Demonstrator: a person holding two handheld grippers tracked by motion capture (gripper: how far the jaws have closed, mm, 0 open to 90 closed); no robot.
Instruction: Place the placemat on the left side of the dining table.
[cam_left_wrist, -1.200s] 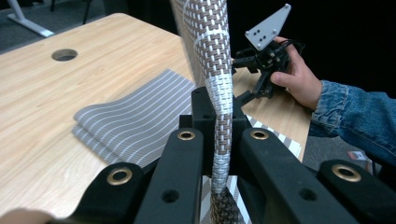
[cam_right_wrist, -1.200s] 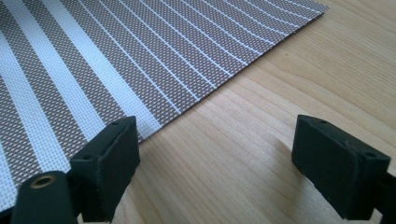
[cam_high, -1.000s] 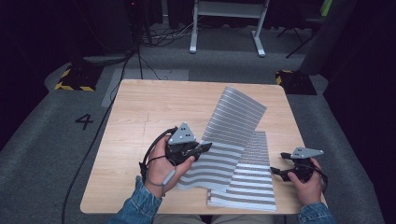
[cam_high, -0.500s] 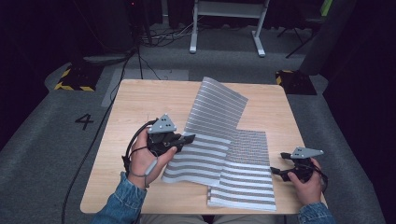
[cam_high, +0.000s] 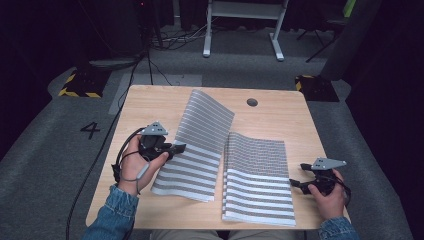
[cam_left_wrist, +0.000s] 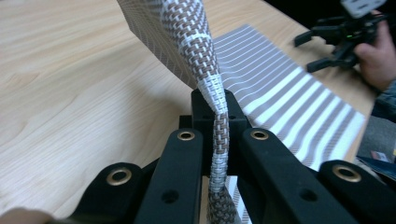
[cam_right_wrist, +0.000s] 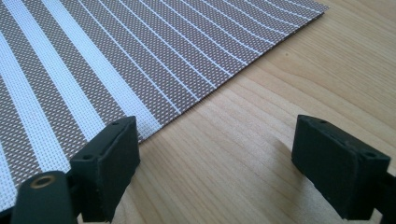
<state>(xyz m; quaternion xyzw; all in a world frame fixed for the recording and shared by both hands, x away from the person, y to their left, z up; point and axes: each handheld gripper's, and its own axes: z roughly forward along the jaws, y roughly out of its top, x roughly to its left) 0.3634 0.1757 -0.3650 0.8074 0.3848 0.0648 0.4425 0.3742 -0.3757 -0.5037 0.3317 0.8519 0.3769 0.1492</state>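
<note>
The left claw (cam_high: 176, 148) was clamped on the edge of 1 striped woven placemat (cam_high: 197, 145), lifting that side off the wooden surface (cam_high: 150, 100). A 2nd mat (cam_high: 257, 180) lay beside it, perhaps slightly overlapped. The right claw (cam_high: 295, 176) rested wide apart at that mat's right edge, holding nothing.

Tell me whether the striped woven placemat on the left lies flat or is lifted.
Lifted: the left gripper is shut on the edge of the brown-and-white striped woven placemat, whose far part curves up off the wooden table.
</note>
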